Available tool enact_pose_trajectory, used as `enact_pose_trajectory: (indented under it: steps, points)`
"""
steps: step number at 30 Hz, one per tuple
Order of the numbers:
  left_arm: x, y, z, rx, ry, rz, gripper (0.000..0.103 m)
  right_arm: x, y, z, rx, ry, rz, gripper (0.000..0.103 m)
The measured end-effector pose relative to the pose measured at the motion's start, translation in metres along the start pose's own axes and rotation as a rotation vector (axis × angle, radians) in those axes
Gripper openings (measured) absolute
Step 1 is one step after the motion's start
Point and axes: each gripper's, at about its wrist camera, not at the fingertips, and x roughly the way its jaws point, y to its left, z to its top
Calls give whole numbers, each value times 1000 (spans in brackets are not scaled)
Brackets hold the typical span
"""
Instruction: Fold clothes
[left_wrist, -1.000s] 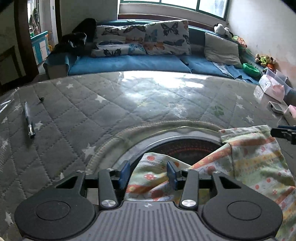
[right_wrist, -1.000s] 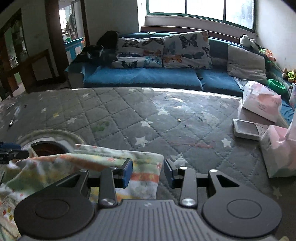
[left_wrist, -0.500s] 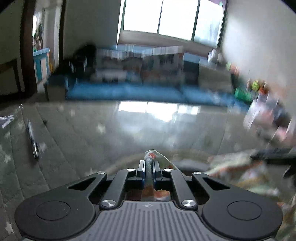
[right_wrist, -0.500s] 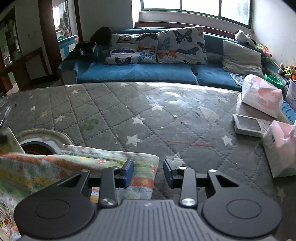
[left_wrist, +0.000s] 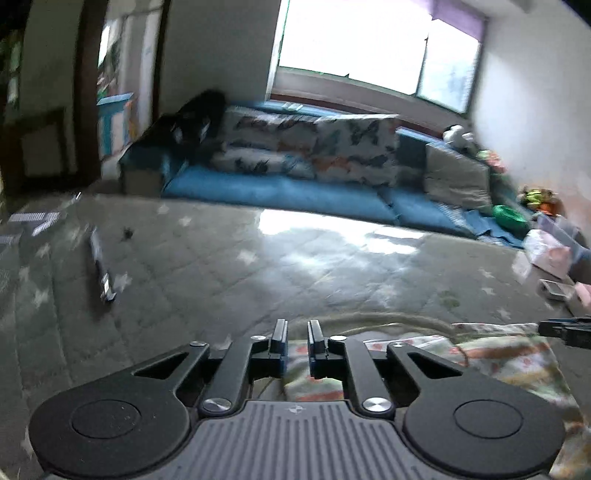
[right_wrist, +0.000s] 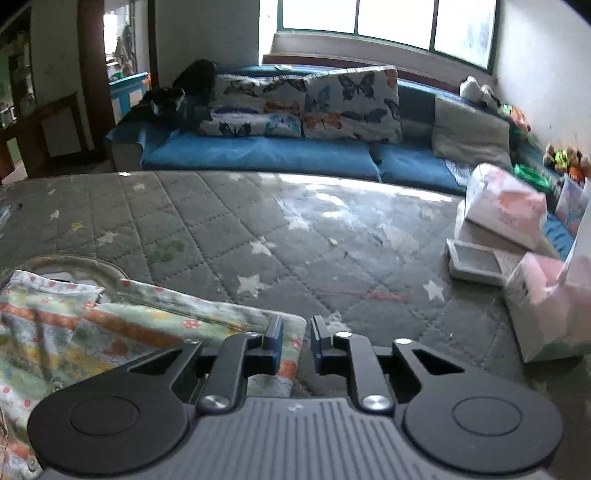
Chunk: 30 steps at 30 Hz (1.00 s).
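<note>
Judging the garment to be thin, soft and light: likely sagging and creasing wherever unsupported, sliding easily over the quilted cover, and asking for nothing more than a firm pinch. Reckoning on taking it at an edge or corner, through every layer there, with the two pinches well apart so as to be pulling the cloth taut during a fold. Favouring the hemmed corner farthest from the rimmed opening as the easiest place to be gripping. Showing as pale, cotton-like fabric printed with orange and yellow bands, small red flowers and green patches, rumpled and apparently doubled over itself in part. Lying on the cover, hiding much of the rimmed opening and spreading away from it toward the right gripper; in the left wrist view, lying just inside the opening's rim and running on toward the camera. Holding the left gripper released, jaws standing a narrow gap apart over the cloth on the near side of the opening, grasping nothing. Holding the right gripper unclenched too, jaws apart, one finger over the garment's corner away from the opening and the other over bare cover, pinching nothing.
</note>
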Motion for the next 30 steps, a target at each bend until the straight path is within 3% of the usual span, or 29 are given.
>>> enact_pose_trajectory:
  steps: [5, 10, 13, 18, 24, 26, 30]
  points:
    - [-3, -17, -6, 61, 33, -66, 15, -6, 16, 2, -40, 1, 64, 32]
    - [6, -49, -14, 124, 81, -121, 16, -6, 43, -1, -102, 17, 130, 34]
    - [15, -69, -17, 158, 103, -146, 19, -5, 62, -3, -152, 19, 153, 40]
    - [28, -95, -22, 216, 129, -165, 30, 3, 85, -2, -200, 20, 161, 43]
    - [45, -108, -26, 258, 161, -163, 30, 14, 98, -4, -243, 13, 139, 51]
    - [49, -110, -25, 253, 150, -159, 30, 16, 100, -5, -243, 6, 136, 56]
    - [55, -112, -21, 241, 136, -147, 32, 20, 100, -3, -245, -4, 123, 57]
